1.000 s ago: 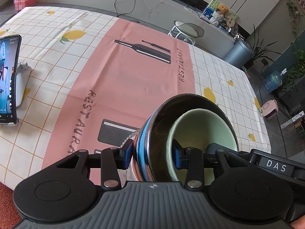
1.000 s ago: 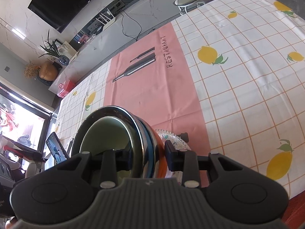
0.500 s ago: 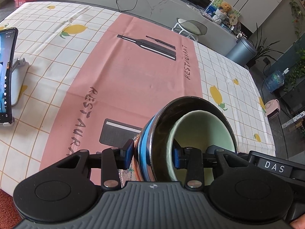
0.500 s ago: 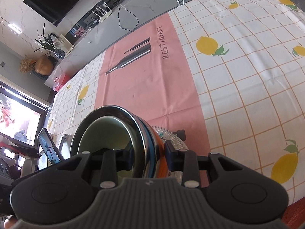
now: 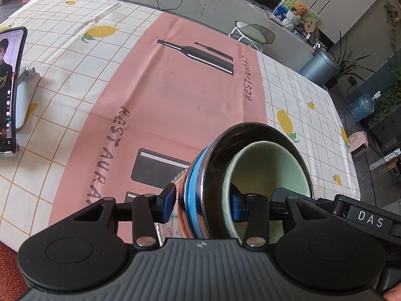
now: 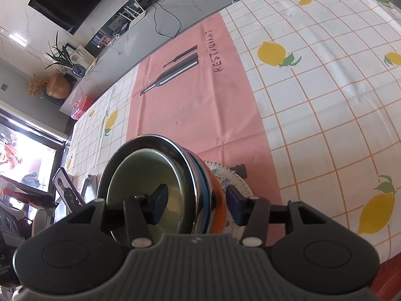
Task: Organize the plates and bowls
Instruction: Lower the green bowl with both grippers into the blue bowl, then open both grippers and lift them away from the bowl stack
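Steel bowl with a pale green bowl nested inside, part of a tilted stack pinched from 2 sides above the table.

Below the steel rim run a blue band, an orange layer and a clear beaded glass plate. On the left gripper, 1 finger sits inside the green bowl and the other against the plate underside, pinching the stack; the right gripper clamps the opposite edge likewise (whether the stack touches the cloth is hidden). A lemon-print tablecloth with a pink runner lies beneath; a phone on a stand sits well apart, by the table's edge.
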`<state>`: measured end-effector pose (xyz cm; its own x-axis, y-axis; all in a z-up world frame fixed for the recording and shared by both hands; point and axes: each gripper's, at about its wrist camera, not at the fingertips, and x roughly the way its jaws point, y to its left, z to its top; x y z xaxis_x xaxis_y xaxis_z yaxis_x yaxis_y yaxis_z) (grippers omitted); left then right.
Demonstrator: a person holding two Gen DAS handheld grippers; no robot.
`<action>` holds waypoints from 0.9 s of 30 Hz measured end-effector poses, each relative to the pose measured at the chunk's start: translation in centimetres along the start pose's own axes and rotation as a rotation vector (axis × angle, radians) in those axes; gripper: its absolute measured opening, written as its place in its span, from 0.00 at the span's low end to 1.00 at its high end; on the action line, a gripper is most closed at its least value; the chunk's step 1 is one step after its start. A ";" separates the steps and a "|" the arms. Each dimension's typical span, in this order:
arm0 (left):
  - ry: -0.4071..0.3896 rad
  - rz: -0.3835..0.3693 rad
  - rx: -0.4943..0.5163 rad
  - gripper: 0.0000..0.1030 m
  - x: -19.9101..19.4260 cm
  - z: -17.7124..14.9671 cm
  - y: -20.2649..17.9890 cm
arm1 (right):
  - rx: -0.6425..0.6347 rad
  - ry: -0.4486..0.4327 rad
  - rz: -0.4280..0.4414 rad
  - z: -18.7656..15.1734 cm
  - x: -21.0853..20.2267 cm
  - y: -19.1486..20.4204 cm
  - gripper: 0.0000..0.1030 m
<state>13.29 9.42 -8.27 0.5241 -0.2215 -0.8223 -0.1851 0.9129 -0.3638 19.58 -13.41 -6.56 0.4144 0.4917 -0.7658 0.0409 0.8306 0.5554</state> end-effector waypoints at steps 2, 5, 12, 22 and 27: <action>-0.009 0.006 0.006 0.57 -0.3 -0.1 -0.1 | -0.001 -0.006 -0.012 -0.1 -0.3 -0.1 0.58; -0.014 0.013 0.006 0.57 -0.8 -0.1 -0.1 | 0.011 -0.013 -0.018 -0.2 -0.8 -0.5 0.60; -0.072 0.041 0.005 0.58 -2.9 0.0 -0.2 | 0.025 -0.052 -0.023 -0.5 -3.0 -1.1 0.65; -0.322 -0.010 0.094 0.60 -9.5 -1.4 -3.4 | -0.110 -0.264 -0.060 -1.8 -9.0 1.2 0.67; -0.550 0.022 0.288 0.72 -13.3 -4.4 -6.6 | -0.290 -0.491 -0.080 -4.1 -13.9 3.7 0.79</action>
<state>3.87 4.83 3.16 0.8886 -0.0619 -0.4545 -0.0097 0.9881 -0.1536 10.20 -16.11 4.85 0.7970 0.3025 -0.5228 -0.1329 0.9322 0.3368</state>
